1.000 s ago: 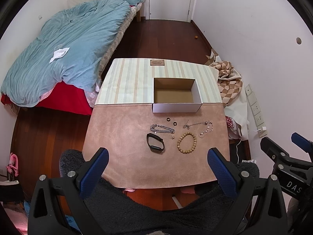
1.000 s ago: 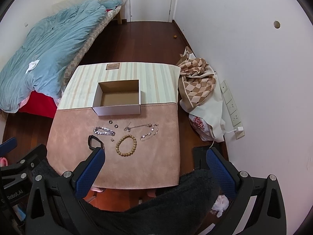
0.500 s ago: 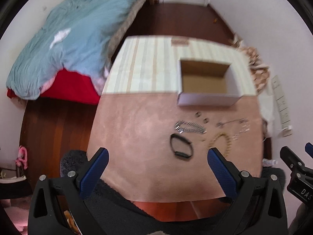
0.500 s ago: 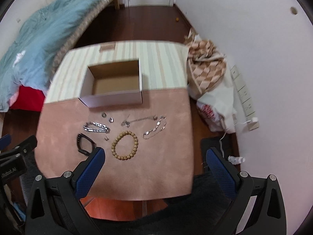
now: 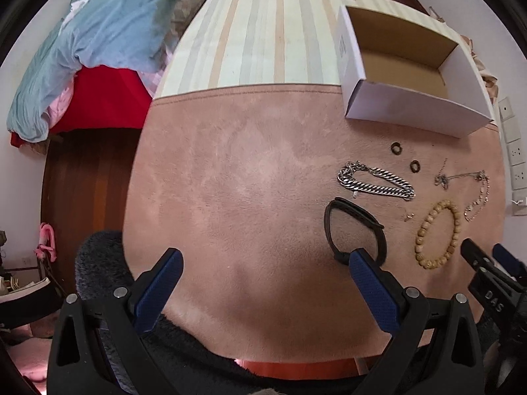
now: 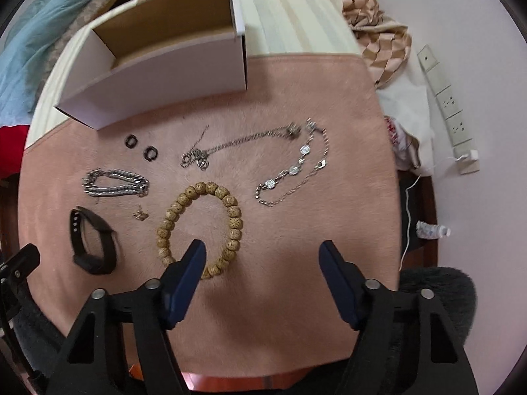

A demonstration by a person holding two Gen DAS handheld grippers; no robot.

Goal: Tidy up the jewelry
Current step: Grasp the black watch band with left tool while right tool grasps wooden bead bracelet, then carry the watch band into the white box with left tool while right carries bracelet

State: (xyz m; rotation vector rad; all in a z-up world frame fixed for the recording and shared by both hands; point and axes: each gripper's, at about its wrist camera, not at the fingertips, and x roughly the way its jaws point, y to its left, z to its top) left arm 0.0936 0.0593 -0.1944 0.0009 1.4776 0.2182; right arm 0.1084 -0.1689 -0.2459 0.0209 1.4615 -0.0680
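Jewelry lies on the pink cloth in front of an open, empty white box (image 5: 411,112) (image 6: 158,79). The pieces are a wooden bead bracelet (image 6: 230,200) (image 5: 454,210), a black band (image 5: 355,210) (image 6: 98,227), a silver chain bracelet (image 5: 375,181) (image 6: 115,182), two small dark rings (image 6: 131,140), a thin necklace (image 6: 247,140) and a disc chain (image 6: 296,168). My left gripper (image 5: 265,260) hangs open above bare cloth, left of the black band. My right gripper (image 6: 262,248) is closing just right of the bead bracelet, with only cloth between its jaws.
A striped cloth (image 5: 257,33) covers the table's far half. A bed with a blue duvet (image 5: 82,49) stands at the left. A patterned cloth (image 6: 378,29) and wall sockets (image 6: 448,105) are on the right. The table's near edge (image 6: 263,370) runs under both grippers.
Both grippers have come down close to the table, so the jewelry looks much larger. The right gripper's jaws have narrowed. The jewelry and the box have not moved.
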